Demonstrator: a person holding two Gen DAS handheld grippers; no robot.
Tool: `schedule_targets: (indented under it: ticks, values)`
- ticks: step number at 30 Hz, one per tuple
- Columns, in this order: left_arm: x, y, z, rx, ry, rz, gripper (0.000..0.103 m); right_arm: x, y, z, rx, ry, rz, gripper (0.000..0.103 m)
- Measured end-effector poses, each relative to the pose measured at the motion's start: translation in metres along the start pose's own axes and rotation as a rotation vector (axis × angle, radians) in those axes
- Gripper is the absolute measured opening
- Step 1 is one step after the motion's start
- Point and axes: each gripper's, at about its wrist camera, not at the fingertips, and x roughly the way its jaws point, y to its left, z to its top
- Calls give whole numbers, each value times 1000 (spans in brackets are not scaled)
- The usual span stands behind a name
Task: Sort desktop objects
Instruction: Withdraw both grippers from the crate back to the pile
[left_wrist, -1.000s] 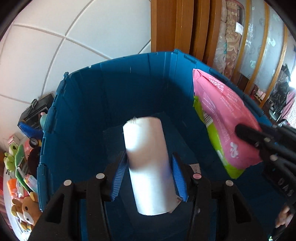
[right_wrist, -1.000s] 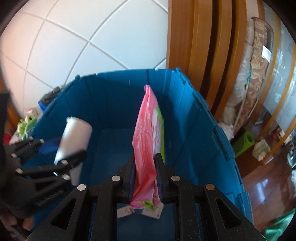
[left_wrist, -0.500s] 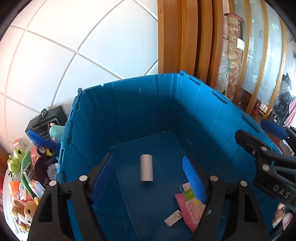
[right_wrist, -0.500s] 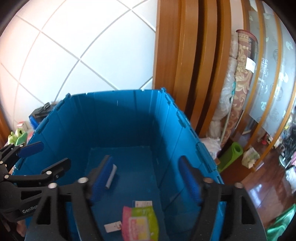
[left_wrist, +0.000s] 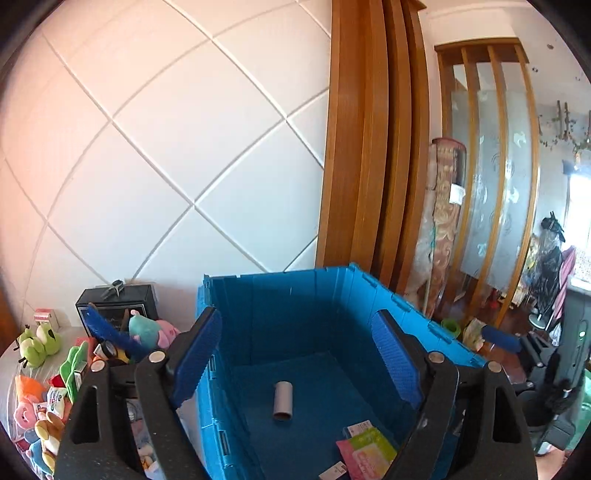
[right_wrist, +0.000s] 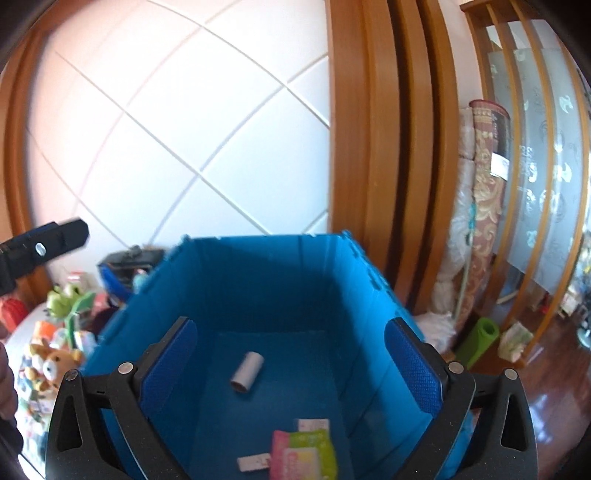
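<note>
We see plush toys (left_wrist: 40, 343) piled at nine o'clock, sharpest from the left wrist; only the right wrist view shows the green mat (right_wrist: 480, 341) at three. Both grippers tilt down over the blue crate (left_wrist: 295, 302). The left gripper (left_wrist: 295, 363) and right gripper (right_wrist: 291, 363) have just been opening, fingers spread, nothing between. On the crate floor: one white roll (left_wrist: 283, 400), one pink-green wipes pack (left_wrist: 369, 452) at five o'clock.
</note>
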Motion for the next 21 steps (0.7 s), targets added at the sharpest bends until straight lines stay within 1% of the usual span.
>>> schedule_targets:
  ticks: [2,5,11,13,16,18,21]
  values:
    - [-25,12,-1,0,-44,13,86,-9,12,-3,8,-19,53,103]
    - [-54,35,-10,-4,-77,82,86,-22,33,-9,10,-47,121,103]
    - [-95,90,-48,-1,-78,321,87,-37,97,-29,-43,-86,237,103]
    - [-105,115,-64,-1,-60,387,87,-41,120,-36,-63,-102,275,103]
    - [-119,159,-94,-40,-10,455,87,-43,159,-46,-98,-102,343,103]
    - [-126,184,-114,-75,23,486,87,-42,186,-54,-120,-80,381,103]
    - [-135,216,-150,-97,87,533,87,-35,222,-69,-152,-32,421,103]
